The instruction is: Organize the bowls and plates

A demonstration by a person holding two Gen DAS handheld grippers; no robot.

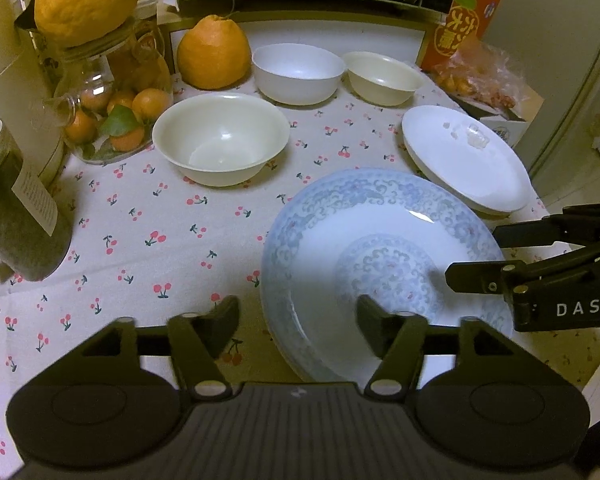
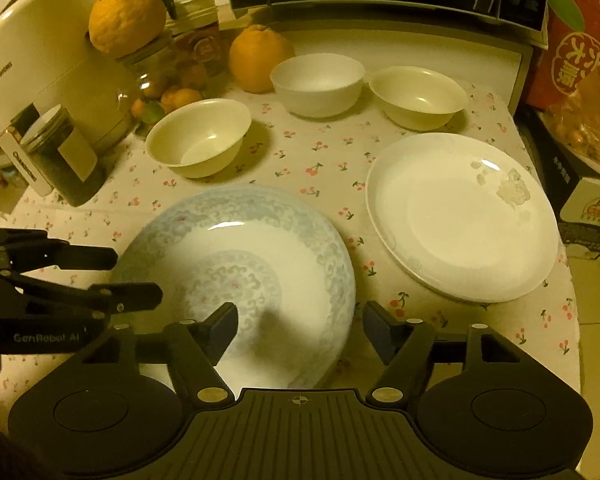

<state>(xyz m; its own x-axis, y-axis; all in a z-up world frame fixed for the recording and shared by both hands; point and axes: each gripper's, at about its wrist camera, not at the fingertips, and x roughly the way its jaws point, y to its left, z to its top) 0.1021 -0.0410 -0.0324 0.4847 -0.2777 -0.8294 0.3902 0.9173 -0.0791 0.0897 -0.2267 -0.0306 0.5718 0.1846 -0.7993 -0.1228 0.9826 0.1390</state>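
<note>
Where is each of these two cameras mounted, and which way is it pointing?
Left wrist: sits on the left gripper, looking forward over the blue plate towards the bowls; the right gripper pokes in from the right.
Right wrist: sits on the right gripper, same direction; the left gripper enters from the left.
Both show the blue plate, the white plate and three bowls.

Warm, yellowish indoor light falls from above, and the right wrist view is dimmer and more amber than the left. Small glare streaks sit on the blue-patterned plate [image 1: 380, 248] [image 2: 236, 264], whose near rim blurs. Tool shadows smudge its centre. Behind that plate, straight edges bow toward the dark vignetted corners, and the table [image 1: 148, 216] cloth looks soft.
</note>
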